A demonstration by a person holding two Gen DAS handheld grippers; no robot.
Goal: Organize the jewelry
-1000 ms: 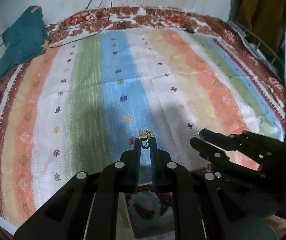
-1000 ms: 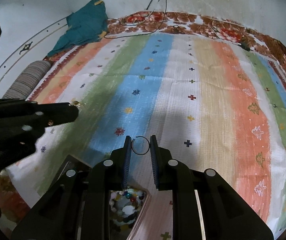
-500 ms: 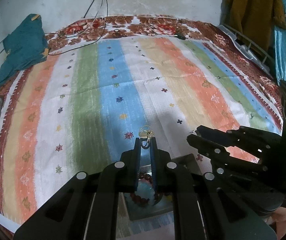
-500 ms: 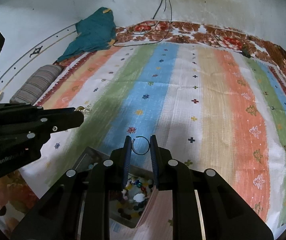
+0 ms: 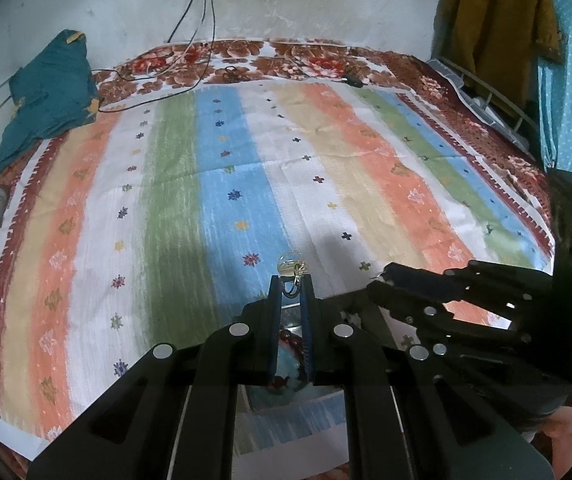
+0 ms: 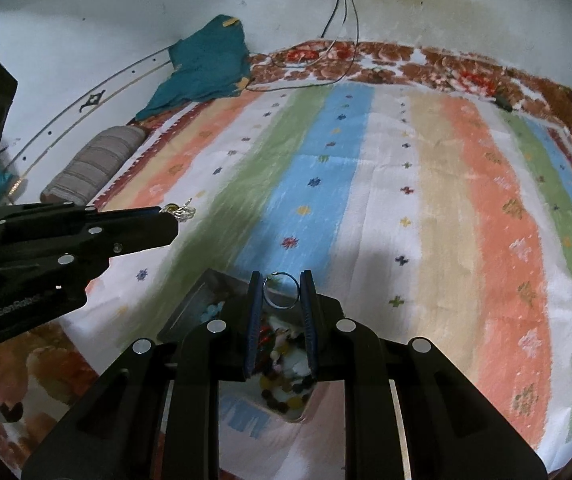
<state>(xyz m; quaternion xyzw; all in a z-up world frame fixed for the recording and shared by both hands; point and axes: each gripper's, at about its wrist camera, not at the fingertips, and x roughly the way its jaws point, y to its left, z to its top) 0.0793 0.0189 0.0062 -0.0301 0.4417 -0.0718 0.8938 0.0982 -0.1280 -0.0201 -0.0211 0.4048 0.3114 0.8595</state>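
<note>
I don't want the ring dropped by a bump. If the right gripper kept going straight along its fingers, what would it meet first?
Probably only the striped bedspread: beyond the right gripper, shut on the ring, nothing else stands ahead. Depth is hard to judge.

Item 1: gold-toned earring [image 5: 293, 267] with a pale rounded stone and small wire loops; it is pinched at the fingertips and held above the striped cloth, stone uppermost.

Item 2: thin dark wire hoop [image 6: 280, 289], round, with a small gap at its upper left; it is clamped upright by its sides.

Item 3: metal tray [image 6: 190, 307], rectangular, set on the cloth directly below the hoop; mixed coloured beads and stones are held in it.
</note>
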